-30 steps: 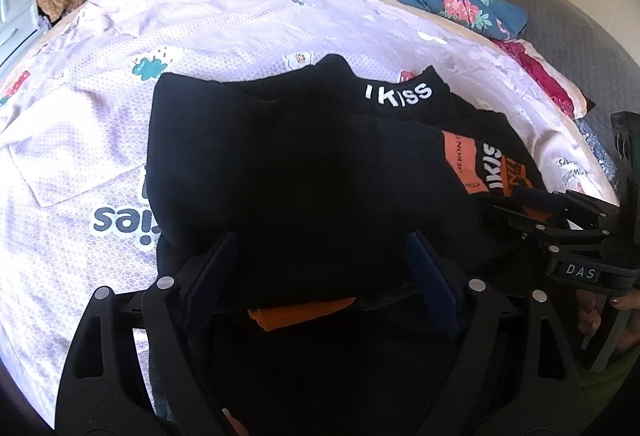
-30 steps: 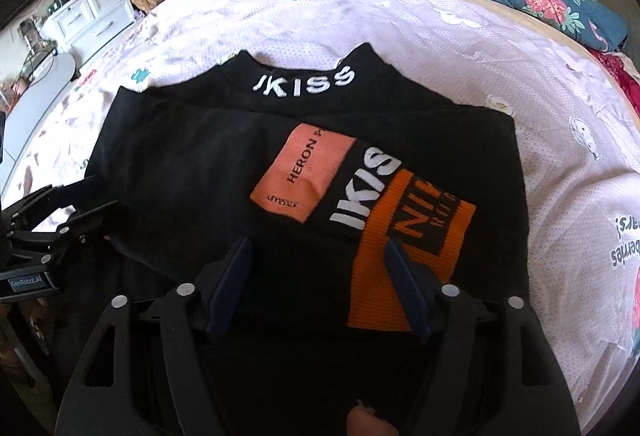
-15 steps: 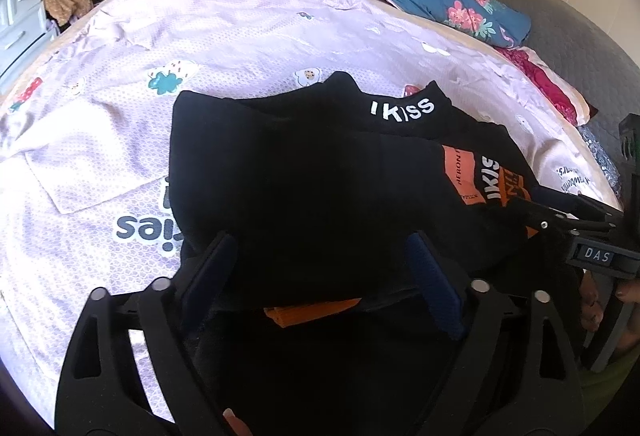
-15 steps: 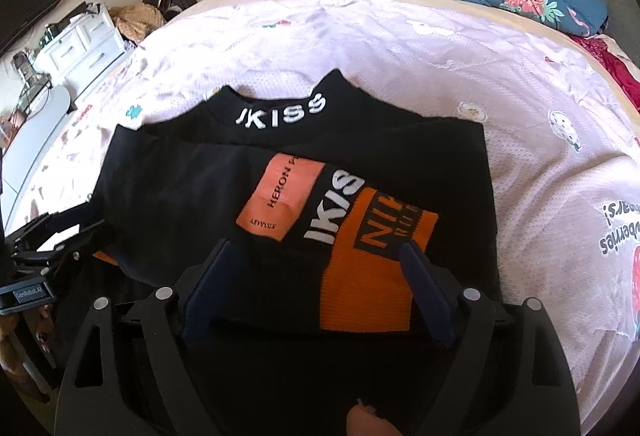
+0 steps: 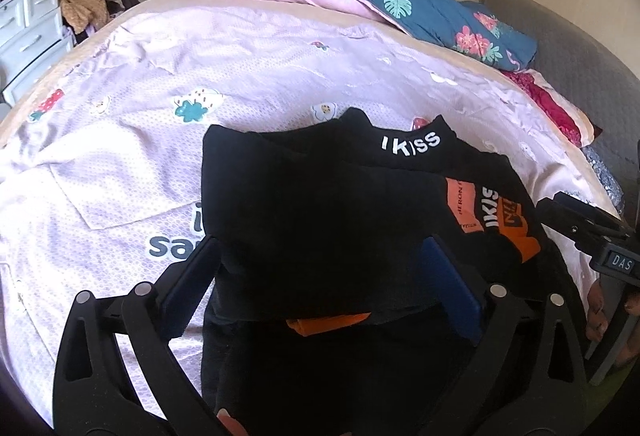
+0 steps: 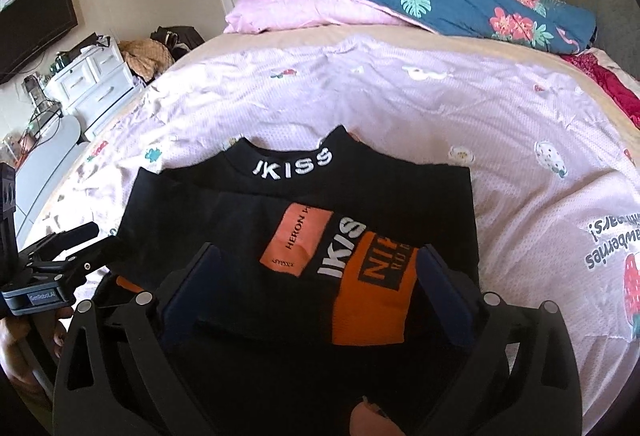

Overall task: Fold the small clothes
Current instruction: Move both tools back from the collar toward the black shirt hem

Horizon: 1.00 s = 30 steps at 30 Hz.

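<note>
Garment: a black top (image 6: 304, 220) with white lettering on the collar and orange patches lies on the bed (image 6: 400, 104), folded over on itself, collar toward the pillows.
Left gripper (image 5: 320, 276): the fingers (image 5: 452, 288) are spreading, with the near fold of the top seen between them and nothing pinched.
Right gripper (image 6: 316, 288): the fingers (image 6: 440, 292) are also spreading, either side of the orange patch, gripping nothing.
Step in hand: probably letting go after a fold and drawing clear.
How to do it well: lift both grippers straight off so no finger drags the fold open; check that the edges line up and the orange hem (image 5: 328, 322) peeking out below is tucked square.
Next fold: take the near edge at two well-separated points, carry it level toward the collar, and lay it flat.
</note>
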### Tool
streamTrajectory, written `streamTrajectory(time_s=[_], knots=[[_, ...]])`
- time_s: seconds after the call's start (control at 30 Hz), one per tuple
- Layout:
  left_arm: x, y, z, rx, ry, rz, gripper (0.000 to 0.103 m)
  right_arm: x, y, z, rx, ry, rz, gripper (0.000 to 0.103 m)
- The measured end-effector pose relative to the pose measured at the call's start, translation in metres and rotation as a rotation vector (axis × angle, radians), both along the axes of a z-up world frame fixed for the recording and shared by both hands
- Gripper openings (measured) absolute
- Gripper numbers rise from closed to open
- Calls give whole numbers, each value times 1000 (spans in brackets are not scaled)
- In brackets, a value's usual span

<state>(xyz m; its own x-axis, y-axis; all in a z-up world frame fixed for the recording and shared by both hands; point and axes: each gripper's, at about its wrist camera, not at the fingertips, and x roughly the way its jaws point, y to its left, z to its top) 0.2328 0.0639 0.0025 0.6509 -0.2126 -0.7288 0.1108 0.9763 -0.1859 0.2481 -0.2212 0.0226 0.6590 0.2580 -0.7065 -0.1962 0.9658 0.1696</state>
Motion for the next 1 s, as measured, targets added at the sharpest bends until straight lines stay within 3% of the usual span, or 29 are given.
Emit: streamTrajectory(time_s=[1.0], knots=[[-46,13,62,-35,-154,25,94,-44,1,64,65,-179,24,98]])
